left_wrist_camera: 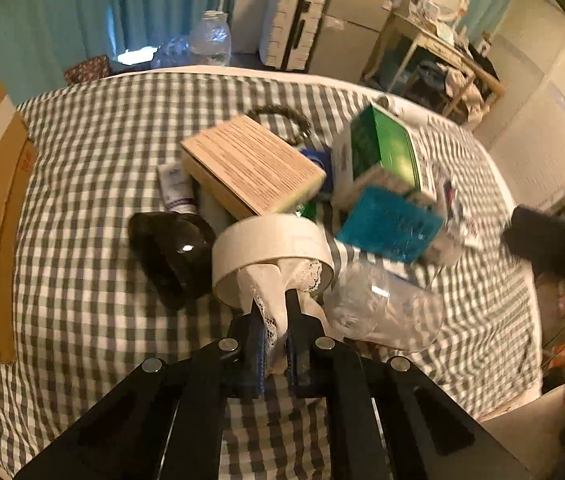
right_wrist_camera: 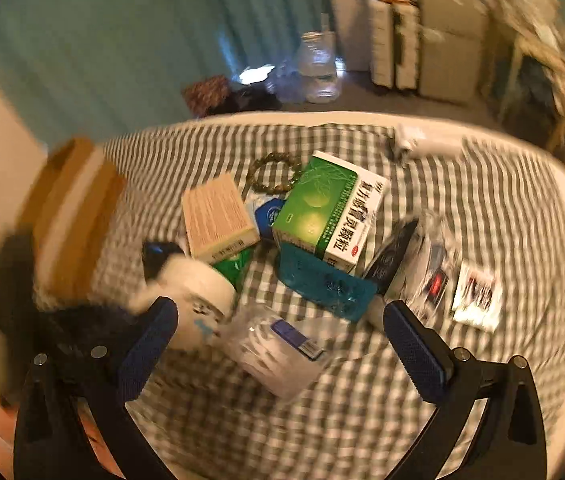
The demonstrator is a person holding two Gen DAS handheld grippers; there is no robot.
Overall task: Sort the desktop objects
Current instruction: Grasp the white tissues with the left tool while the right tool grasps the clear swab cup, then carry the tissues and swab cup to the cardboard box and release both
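Left hand-held gripper (left_wrist_camera: 272, 316): I clamp the white lace-trimmed tape roll (left_wrist_camera: 272, 252), lifting it clear for sorting.
Right hand-held gripper (right_wrist_camera: 280, 322): I hold it wide open, empty, over the clutter.

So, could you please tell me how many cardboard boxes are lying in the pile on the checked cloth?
2: a tan box with fine print left of centre, and a green-and-white medicine box to its right, resting on a blue plastic case. Others may be hidden underneath.
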